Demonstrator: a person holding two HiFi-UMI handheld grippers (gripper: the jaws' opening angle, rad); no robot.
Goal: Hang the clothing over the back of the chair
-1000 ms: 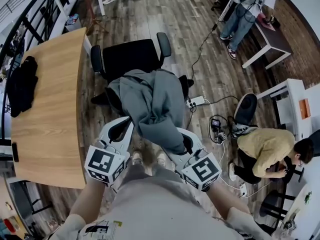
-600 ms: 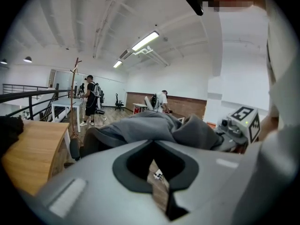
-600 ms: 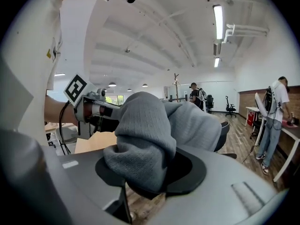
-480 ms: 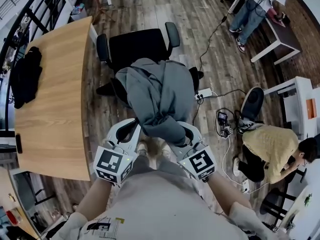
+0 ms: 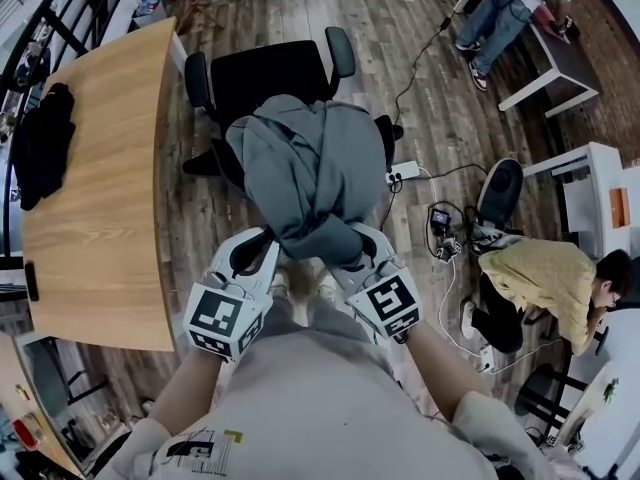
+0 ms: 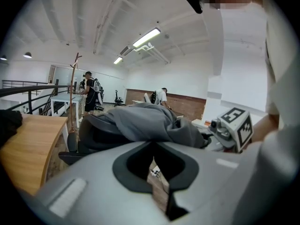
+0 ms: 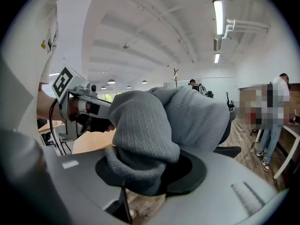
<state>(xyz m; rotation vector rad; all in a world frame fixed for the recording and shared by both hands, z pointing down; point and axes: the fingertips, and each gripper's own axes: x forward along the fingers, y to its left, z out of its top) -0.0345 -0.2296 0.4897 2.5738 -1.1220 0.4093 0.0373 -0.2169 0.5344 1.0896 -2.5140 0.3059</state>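
At the left, a curved light-wood tabletop (image 5: 100, 198) carries a black bundle of cloth (image 5: 40, 153). Beside it the person's left forearm reaches forward, and the left gripper (image 5: 252, 250) points ahead and slightly down, just beside the cloth's hem, its jaws a little apart and empty. In the middle, the grey knitted garment (image 5: 310, 158) lies draped over the back of the black swivel office chair (image 5: 265, 83). To the right, the right gripper (image 5: 358, 248) is angled likewise on an outstretched forearm and is clenched on the garment's bunched lower edge.
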